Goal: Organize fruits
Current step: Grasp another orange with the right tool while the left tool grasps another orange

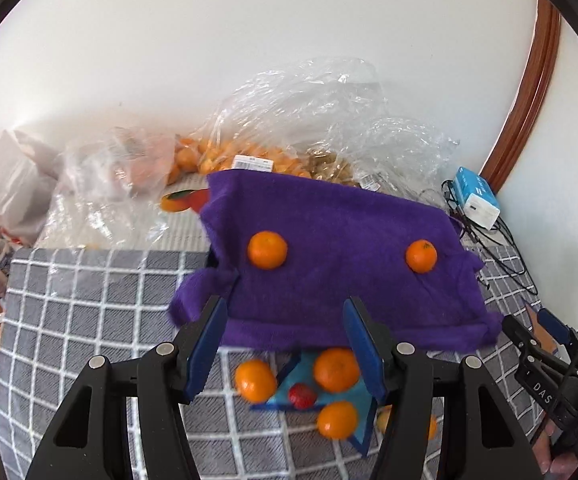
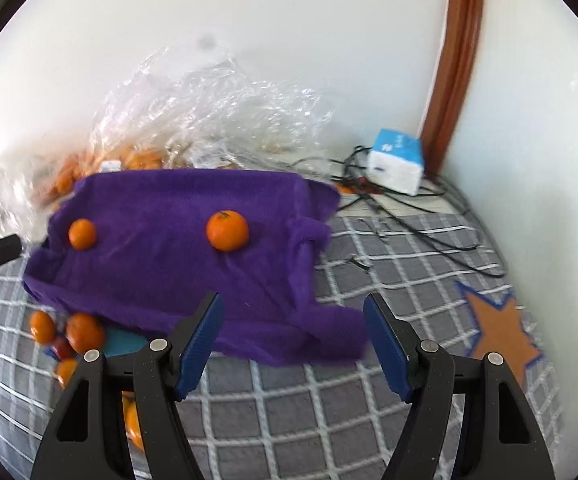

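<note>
My left gripper stands wide apart, holding nothing, above the near edge of the purple cloth. 2 tangerines rest on that cloth; more lie just below its near edge. My right gripper likewise gapes empty at the cloth's right corner.

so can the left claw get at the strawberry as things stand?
Probably yes. The left claw is open, and the strawberry lies uncovered just below it. Tangerines crowd it closely, so the fingers may bump them.
</note>
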`<action>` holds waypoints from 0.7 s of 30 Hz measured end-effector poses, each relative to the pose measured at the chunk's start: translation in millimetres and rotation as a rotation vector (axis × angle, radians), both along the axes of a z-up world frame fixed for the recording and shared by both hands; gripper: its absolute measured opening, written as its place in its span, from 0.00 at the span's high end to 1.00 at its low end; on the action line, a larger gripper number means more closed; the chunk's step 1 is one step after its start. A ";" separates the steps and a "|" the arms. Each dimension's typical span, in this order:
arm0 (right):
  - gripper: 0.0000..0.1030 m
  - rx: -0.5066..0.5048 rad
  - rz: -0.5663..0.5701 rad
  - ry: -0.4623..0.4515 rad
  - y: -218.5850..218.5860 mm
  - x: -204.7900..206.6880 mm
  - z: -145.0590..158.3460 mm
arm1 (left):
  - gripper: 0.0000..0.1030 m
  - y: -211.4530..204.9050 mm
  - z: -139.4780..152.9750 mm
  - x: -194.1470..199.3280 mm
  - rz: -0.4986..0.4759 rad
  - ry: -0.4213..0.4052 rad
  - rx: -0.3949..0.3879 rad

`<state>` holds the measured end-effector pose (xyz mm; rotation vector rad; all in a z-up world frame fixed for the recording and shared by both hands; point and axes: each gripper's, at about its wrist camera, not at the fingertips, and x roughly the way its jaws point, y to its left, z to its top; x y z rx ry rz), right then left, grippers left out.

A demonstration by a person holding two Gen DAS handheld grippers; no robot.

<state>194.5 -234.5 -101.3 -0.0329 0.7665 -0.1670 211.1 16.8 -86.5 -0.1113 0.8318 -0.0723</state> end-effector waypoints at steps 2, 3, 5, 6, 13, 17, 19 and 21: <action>0.31 0.013 -0.003 0.004 0.4 -11.1 -1.5 | 0.43 2.8 0.4 -15.1 0.011 -0.006 0.019; 0.31 0.017 -0.004 0.006 0.5 -15.9 -2.3 | 0.43 3.8 0.4 -20.9 0.018 -0.006 0.025; 0.31 0.035 0.008 0.011 1.4 -25.0 -5.1 | 0.43 7.6 -0.7 -34.7 0.034 -0.005 0.031; 0.31 0.047 0.016 0.017 2.0 -27.8 -6.8 | 0.43 9.8 -1.6 -40.9 0.039 -0.003 0.034; 0.31 0.157 0.131 0.077 16.8 -46.7 -25.6 | 0.43 32.2 -29.3 -66.4 0.103 0.061 0.038; 0.31 0.188 0.207 0.074 34.1 -52.2 -41.8 | 0.43 44.5 -51.6 -77.8 0.129 0.092 0.050; 0.31 0.196 0.240 0.083 42.4 -51.9 -51.4 | 0.43 48.2 -60.9 -82.1 0.137 0.105 0.046; 0.39 0.199 0.263 0.099 50.2 -50.1 -62.0 | 0.43 52.7 -69.0 -86.7 0.146 0.118 0.031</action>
